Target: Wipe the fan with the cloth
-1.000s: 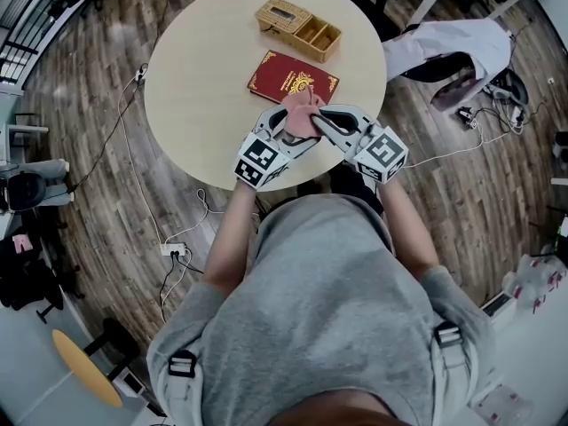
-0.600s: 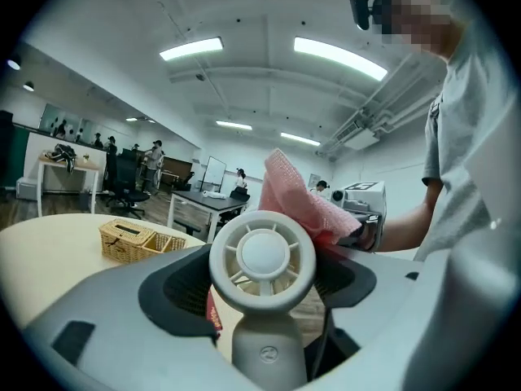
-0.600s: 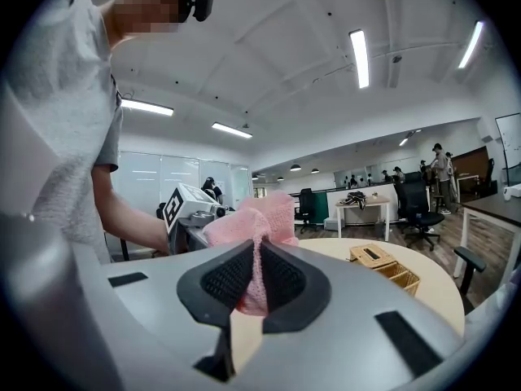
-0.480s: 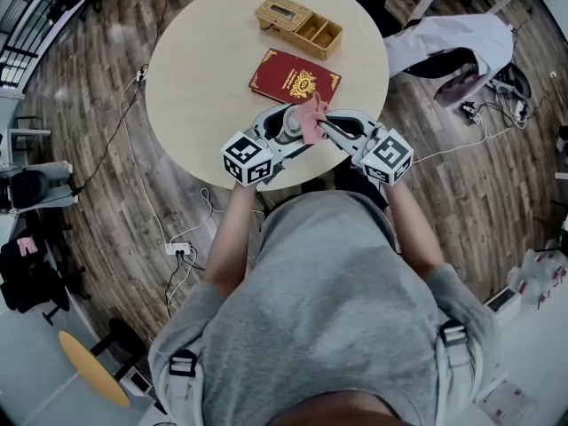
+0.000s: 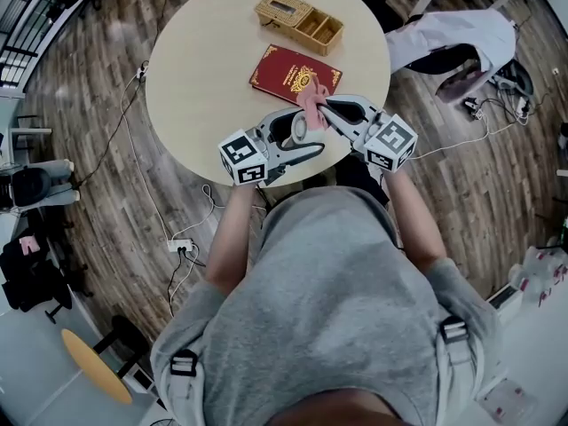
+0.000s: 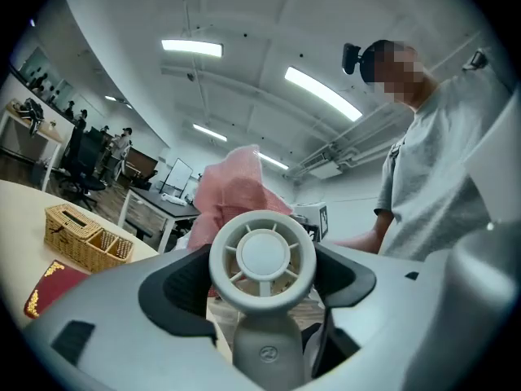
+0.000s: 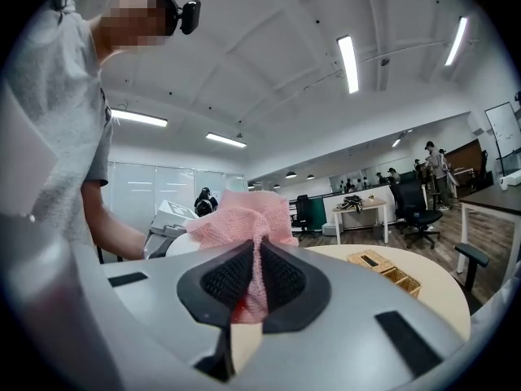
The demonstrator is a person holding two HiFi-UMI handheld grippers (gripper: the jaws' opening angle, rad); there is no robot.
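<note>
Two claws: each one is shut on a thing, and they meet above the near edge of the round table (image 5: 200, 78).
Left claw (image 6: 262, 261): its jaws are closed on the fan (image 6: 262, 255), with one dark pad on each side of the round head.
Right claw (image 7: 254, 279): its jaws pinch the pink cloth (image 7: 244, 214) tight, and the cloth bunches up past the tips.
Fan's way: its long line runs from handle to head. In the left gripper view the handle is low, the head is up, and the round front faces back at the camera.
Fan's place: up off the table, between the two claws.
Cloth's place: right behind the fan's head, on the side away from the left camera.
Hard to see: the handle's end is cut off at the bottom of the left gripper view. The fan's back is hidden, so I cannot tell if the cloth touches it.
Farther out: a red book (image 5: 295, 75) lies on the table just past the claws, and a wicker box (image 5: 299, 22) sits beyond it.
</note>
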